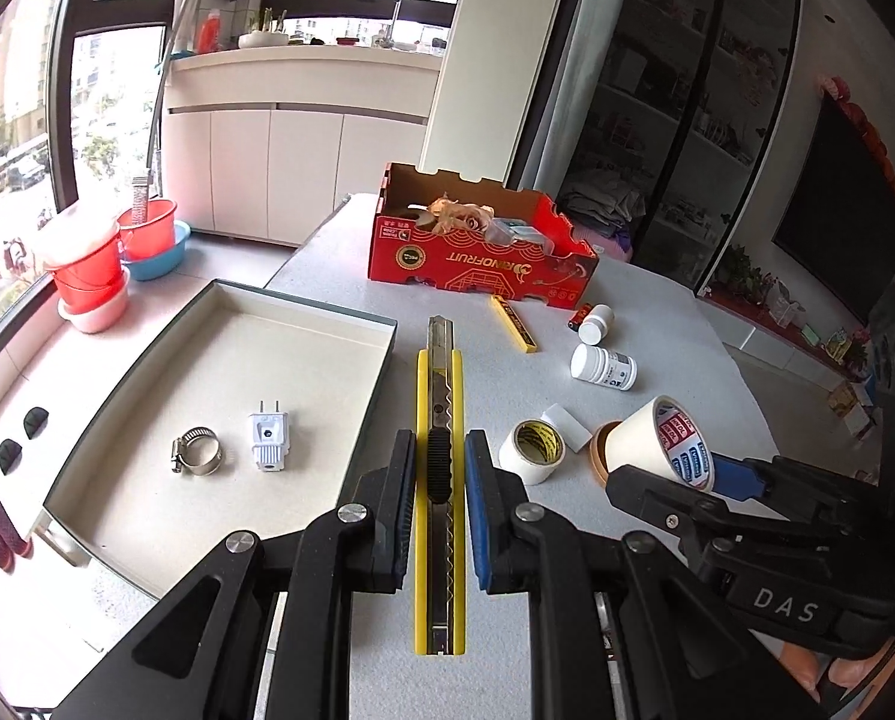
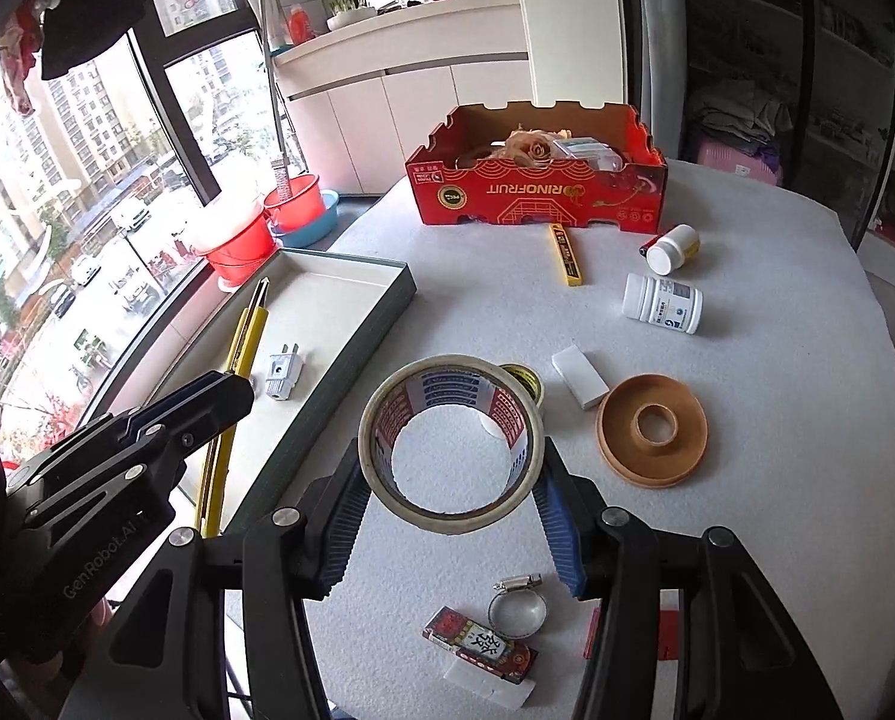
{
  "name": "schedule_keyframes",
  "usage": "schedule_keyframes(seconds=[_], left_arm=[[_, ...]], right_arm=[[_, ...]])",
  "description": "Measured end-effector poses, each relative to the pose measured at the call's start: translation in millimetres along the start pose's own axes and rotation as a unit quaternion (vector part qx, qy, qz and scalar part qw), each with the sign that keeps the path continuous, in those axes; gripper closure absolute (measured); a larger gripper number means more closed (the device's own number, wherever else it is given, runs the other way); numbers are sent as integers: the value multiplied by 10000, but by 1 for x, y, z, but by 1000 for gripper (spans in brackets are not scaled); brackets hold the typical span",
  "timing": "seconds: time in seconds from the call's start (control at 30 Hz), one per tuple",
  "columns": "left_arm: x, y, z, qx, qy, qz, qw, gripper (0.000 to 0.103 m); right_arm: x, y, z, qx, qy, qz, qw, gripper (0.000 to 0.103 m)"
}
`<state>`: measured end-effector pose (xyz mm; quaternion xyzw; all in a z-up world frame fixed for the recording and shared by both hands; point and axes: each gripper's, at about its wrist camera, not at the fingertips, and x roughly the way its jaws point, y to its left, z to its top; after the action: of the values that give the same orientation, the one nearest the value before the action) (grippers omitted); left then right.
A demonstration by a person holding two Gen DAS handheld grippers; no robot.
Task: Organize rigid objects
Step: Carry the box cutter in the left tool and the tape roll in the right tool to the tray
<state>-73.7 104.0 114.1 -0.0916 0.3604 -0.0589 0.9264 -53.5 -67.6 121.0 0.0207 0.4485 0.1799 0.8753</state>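
Two items in shallow tray (image 1: 303, 312), hose clamp (image 1: 197, 451), white plug (image 1: 269, 441)

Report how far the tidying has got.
Done: a white plug and a hose clamp lie in the tray. In hand: left gripper holds the utility knife; right gripper holds a tape roll. Left: bottles, brown tape, blade case.

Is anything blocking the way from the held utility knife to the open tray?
Nothing visible does. The left gripper is shut on the utility knife, lifted beside the tray. Inside lie only a hose clamp and a white plug, with bare floor left around them.
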Motion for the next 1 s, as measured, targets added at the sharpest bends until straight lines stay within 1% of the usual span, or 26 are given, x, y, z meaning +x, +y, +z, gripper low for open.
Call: schedule_keyframes(seconds=[0.17, 0.37, 0.57, 0.77, 0.9, 1.0], left_arm=[[-4, 31, 12, -265, -132, 346, 9990, 86], [-5, 68, 18, -550, -243, 832, 9947, 86], [10, 97, 19, -750, -164, 1208, 9897, 86], [28, 118, 15, -874, -3, 1419, 9860, 86], [42, 128, 15, -947, 97, 1532, 9836, 86], [52, 135, 15, -1006, 195, 1547, 9826, 86]], right_arm=[[10, 20, 18, -222, 4, 170, 9996, 49], [23, 43, 36, -458, 41, 327, 9984, 49], [48, 64, 51, -576, 171, 435, 9972, 49], [71, 83, 64, -701, 227, 614, 9954, 49], [90, 93, 73, -740, 272, 650, 9948, 49], [104, 97, 77, -732, 343, 639, 9947, 49]])
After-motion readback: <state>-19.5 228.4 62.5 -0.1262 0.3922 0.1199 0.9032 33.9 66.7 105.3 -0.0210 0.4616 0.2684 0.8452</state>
